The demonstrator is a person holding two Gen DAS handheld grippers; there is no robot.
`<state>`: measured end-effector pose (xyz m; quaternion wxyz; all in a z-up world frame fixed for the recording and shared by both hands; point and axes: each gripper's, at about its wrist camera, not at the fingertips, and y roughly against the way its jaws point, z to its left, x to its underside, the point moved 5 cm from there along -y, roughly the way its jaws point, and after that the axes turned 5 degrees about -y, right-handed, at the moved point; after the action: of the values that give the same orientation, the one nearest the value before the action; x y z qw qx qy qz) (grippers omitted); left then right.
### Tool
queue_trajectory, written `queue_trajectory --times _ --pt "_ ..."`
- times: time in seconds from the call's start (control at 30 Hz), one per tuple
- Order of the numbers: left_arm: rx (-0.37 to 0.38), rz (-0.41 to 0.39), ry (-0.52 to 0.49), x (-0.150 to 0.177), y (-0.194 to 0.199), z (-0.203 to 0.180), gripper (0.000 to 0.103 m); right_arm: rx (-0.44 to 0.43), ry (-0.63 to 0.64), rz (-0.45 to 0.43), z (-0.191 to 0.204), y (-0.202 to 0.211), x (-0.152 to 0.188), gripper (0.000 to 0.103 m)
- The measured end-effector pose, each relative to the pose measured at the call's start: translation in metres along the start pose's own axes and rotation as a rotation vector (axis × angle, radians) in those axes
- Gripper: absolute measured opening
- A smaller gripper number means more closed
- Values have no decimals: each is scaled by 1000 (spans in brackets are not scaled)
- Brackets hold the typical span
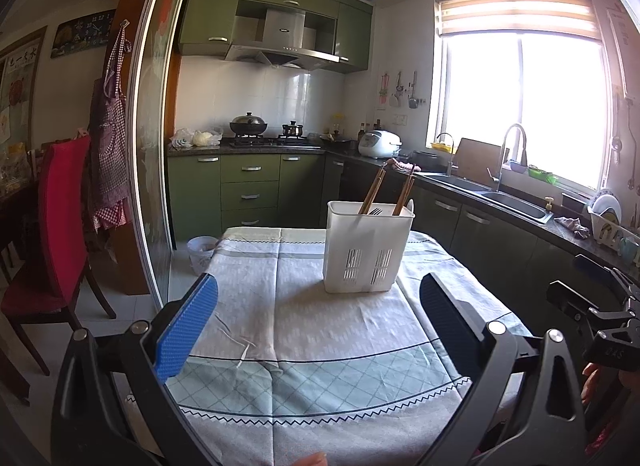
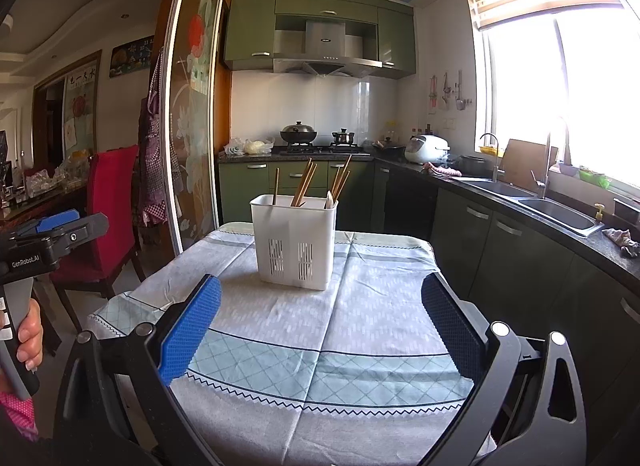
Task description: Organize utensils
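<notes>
white slotted plastic utensil caddy [image 1: 368, 252] upright mid-table on the grey and teal patterned tablecloth [image 1: 304, 330], wooden chopsticks [image 1: 372, 189] leaning inside, well ahead of both grippers. left gripper [image 1: 316, 320] spread wide and empty, right gripper [image 2: 320, 322] likewise splayed with nothing between its blue pads [image 2: 190, 330]. metal fork tines [image 1: 375, 211] visible only from the left wrist; extra single chopstick [image 2: 276, 185] and red-covered chair [image 2: 110, 221] clearer from the right.
</notes>
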<state>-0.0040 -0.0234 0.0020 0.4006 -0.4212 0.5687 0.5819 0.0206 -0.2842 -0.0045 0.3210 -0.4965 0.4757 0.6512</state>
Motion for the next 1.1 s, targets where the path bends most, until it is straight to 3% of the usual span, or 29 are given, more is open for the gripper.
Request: queue_trajectory --times 0.47,0.87,1.1 --pt "-1 7 13 0 -1 3 96 -1 2 6 0 -2 2 99" --pt "63 16 71 -1 -8 5 96 -1 4 13 0 -4 3 99" --pt "11 -6 21 -1 -8 1 96 0 4 19 -2 -7 4 99"
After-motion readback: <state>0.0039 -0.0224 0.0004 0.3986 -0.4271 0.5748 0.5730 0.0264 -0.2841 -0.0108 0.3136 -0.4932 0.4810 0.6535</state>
